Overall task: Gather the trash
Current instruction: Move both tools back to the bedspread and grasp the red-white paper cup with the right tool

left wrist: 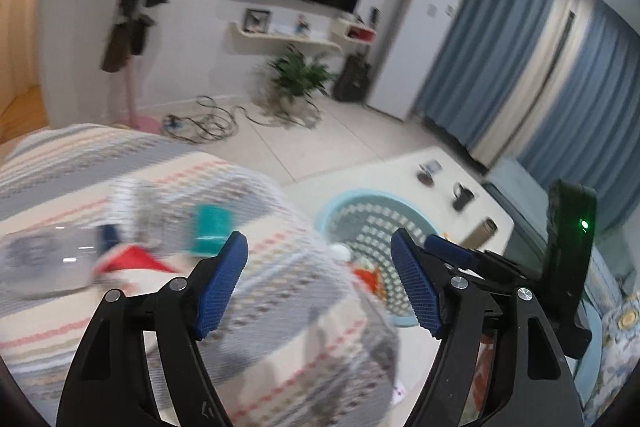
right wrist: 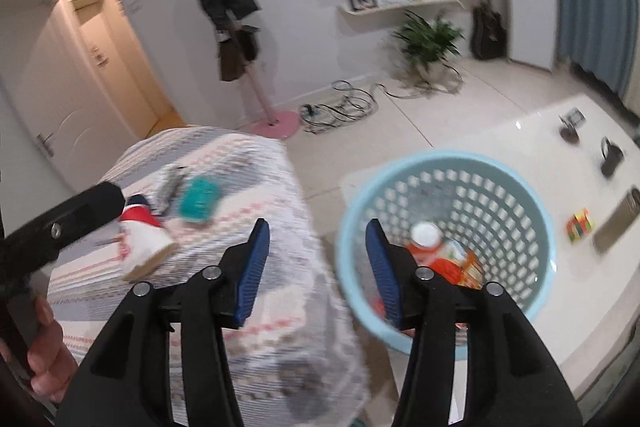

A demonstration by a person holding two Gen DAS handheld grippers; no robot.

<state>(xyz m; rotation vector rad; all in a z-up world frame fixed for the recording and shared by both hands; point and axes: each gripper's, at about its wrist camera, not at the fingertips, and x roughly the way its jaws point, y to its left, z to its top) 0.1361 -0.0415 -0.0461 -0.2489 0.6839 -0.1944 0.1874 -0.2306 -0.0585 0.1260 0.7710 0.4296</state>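
A light blue perforated basket (right wrist: 536,195) stands on a white low table (right wrist: 520,139); an orange bottle with a white cap (right wrist: 436,247) lies inside. It also shows in the left wrist view (left wrist: 360,199). On a striped cloth-covered surface (right wrist: 208,155) lie a teal packet (right wrist: 199,201), a red-and-white paper cup (right wrist: 142,239) and a grey wrapper (right wrist: 170,181). In the left wrist view a clear bottle (left wrist: 44,259) lies blurred at far left, near the teal packet (left wrist: 210,225). My left gripper (left wrist: 320,287) is open and empty over the cloth's edge. My right gripper (right wrist: 318,267) is open and empty between cloth and basket.
On the white table sit a black mug (right wrist: 612,155), a metal flask (right wrist: 618,225), a colourful cube (right wrist: 580,225) and a small dark dish (right wrist: 568,133). Cables (right wrist: 344,105), a potted plant (right wrist: 428,39) and a pink coat-stand base (right wrist: 276,125) are on the floor beyond.
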